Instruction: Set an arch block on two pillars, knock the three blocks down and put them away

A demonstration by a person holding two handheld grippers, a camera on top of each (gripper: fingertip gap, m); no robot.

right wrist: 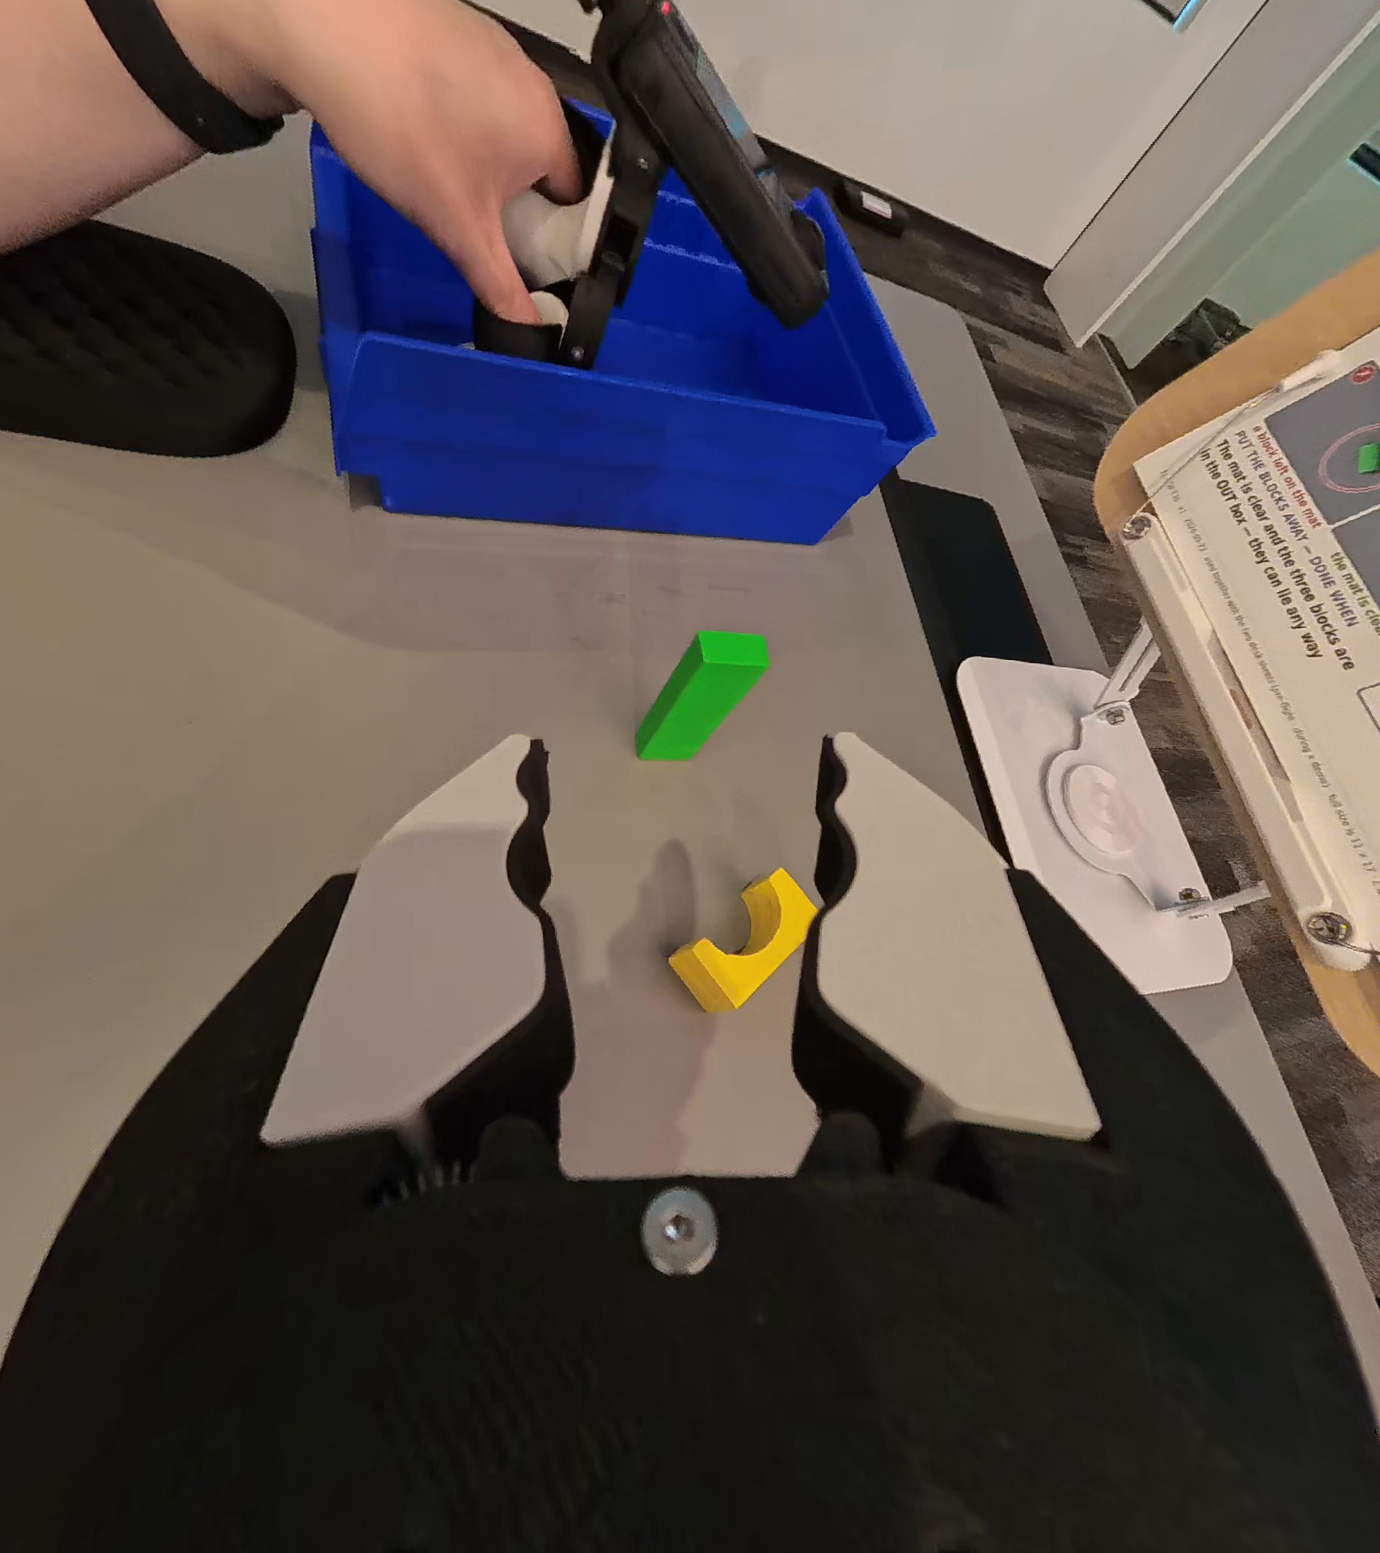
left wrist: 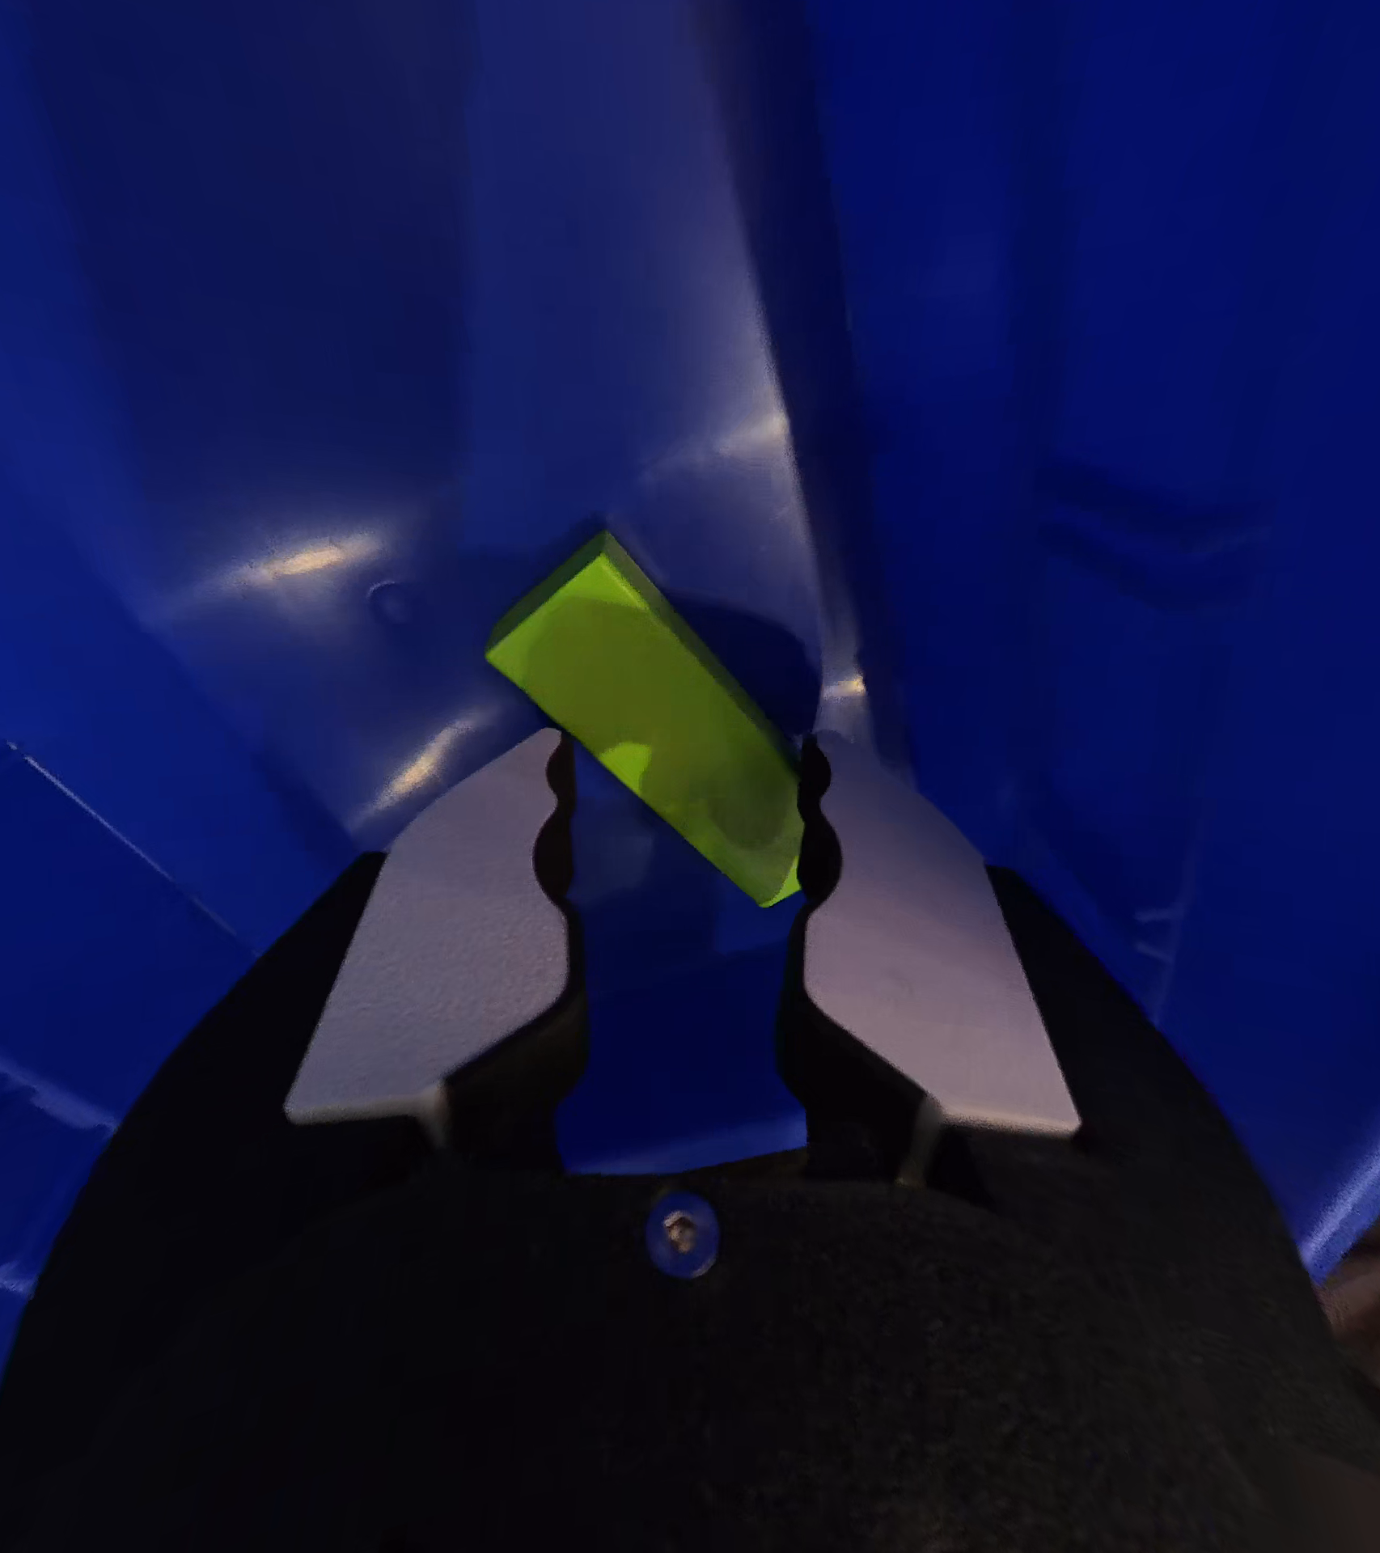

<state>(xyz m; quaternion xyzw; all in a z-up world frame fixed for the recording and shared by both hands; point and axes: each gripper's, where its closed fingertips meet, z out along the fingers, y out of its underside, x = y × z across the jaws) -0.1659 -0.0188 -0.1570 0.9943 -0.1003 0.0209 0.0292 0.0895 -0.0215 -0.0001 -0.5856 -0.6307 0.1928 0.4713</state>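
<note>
We count three blocks. One lime-green rectangular block (left wrist: 645,714) lies tilted on the floor of the blue plastic bin (left wrist: 250,420), just ahead of our left tongs (left wrist: 682,748), which stand apart inside the bin and grip nothing; its near corner sits by the right fingertip, though we cannot tell if they touch. One darker green rectangular block (right wrist: 699,697) lies flat on the grey worktop (right wrist: 165,672), just beyond the tips of our right tongs (right wrist: 682,752). One yellow arch block (right wrist: 741,945) lies on its side between the right tongs' fingers, close against the right one. Those tongs are spread wide, holding nothing. The one bin sits farther ahead.
</note>
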